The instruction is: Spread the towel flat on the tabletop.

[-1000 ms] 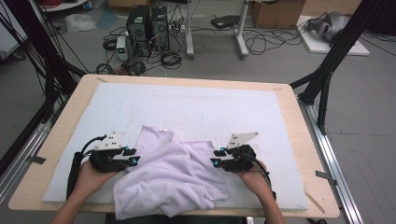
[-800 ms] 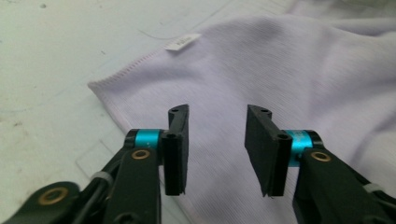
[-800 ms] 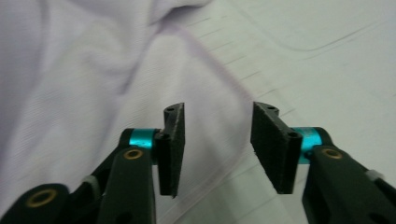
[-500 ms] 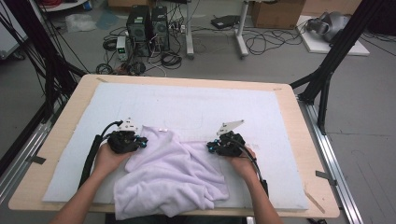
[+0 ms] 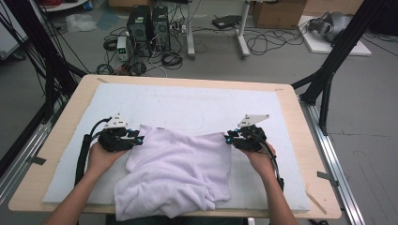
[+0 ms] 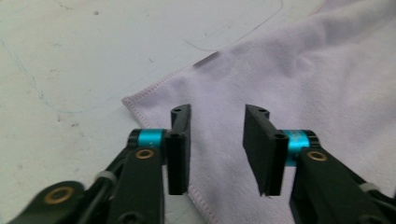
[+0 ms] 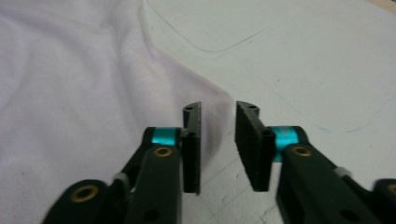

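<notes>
Left tongs [image 6: 217, 140]: jaws spread, nothing pinched. They've just been opening; the gap sits above the towel's [image 5: 180, 171] hemmed corner [image 6: 133, 103], cloth under them, pads not pressing it. In the high view the left tongs [image 5: 137, 139] sit at the towel's far-left corner.

Right tongs [image 7: 217, 140]: jaws also spread, narrower gap, also just been opening, nothing between the pads. They hang over the towel's other far corner [image 7: 219, 100], right where cloth meets the white mat [image 5: 187, 105]. In the high view the right tongs [image 5: 228, 138] touch or sit just beside that corner; I can't tell which.

Towel position: pale lilac terry, lying on the mat toward the near edge of the surface [image 5: 307, 140], roughly centred between left and right edges. Far edge is pulled fairly straight between the two tongs. Near half is rumpled and bunched, close to or just over the near edge.

Handling, my read: light, soft, fully limp, no stiffness to push against. Fluffy pile should give decent grip, not slippery, not fragile. It'll sag and fold wherever unsupported, and drag on the mat.

Where to grab: the stitched hem at the two far corners, pinching through the hem rather than loose pile, both sides at once so the edge stays taut.
</notes>
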`<state>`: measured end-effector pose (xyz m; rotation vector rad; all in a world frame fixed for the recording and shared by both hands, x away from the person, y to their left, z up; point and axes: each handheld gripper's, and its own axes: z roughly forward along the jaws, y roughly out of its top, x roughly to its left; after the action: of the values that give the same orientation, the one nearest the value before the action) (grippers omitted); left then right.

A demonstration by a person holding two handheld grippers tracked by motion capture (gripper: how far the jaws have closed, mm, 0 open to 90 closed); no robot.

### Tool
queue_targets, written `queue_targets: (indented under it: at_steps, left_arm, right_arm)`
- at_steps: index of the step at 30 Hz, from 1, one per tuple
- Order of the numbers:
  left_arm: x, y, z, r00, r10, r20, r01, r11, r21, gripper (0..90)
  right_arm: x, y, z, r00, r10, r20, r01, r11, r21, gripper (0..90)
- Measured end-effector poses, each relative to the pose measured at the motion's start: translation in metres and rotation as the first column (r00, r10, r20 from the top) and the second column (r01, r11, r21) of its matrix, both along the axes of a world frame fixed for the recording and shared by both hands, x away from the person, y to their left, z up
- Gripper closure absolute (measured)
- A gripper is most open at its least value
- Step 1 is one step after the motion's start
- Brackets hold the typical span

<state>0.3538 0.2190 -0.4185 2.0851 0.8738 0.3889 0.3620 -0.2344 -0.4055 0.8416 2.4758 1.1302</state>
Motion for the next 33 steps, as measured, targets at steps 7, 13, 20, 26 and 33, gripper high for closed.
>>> queue_targets:
  at_steps: [7,13,20,26,33]
  left_arm:
    - [0.009,-0.01,-0.016,0.9987,-0.003,-0.052,0.007,0.9969,0.078,54.0]
    - [0.01,-0.012,-0.021,0.998,-0.014,-0.062,0.019,0.9965,0.081,69.9]
    - [0.01,-0.006,-0.016,0.9869,-0.049,-0.154,0.052,0.9986,0.014,87.3]
    - [0.016,0.002,0.011,0.9927,-0.029,-0.117,0.026,0.9993,-0.029,87.7]
    - [0.061,-0.008,0.073,0.9952,0.071,0.067,-0.07,0.9974,-0.018,87.8]
  right_arm:
    - [-0.002,0.004,-0.017,0.9962,0.062,-0.062,-0.06,0.9979,0.024,53.6]
    - [0.004,0.012,-0.032,0.9878,0.075,-0.137,-0.079,0.9964,-0.029,52.7]
    - [0.005,0.012,-0.034,0.9848,0.094,-0.146,-0.096,0.9953,-0.008,85.8]
    - [0.012,0.013,-0.018,0.9901,0.094,-0.104,-0.096,0.9953,-0.016,86.7]
    - [0.055,0.006,0.049,0.9995,0.0,0.033,0.0,1.0,-0.004,86.8]
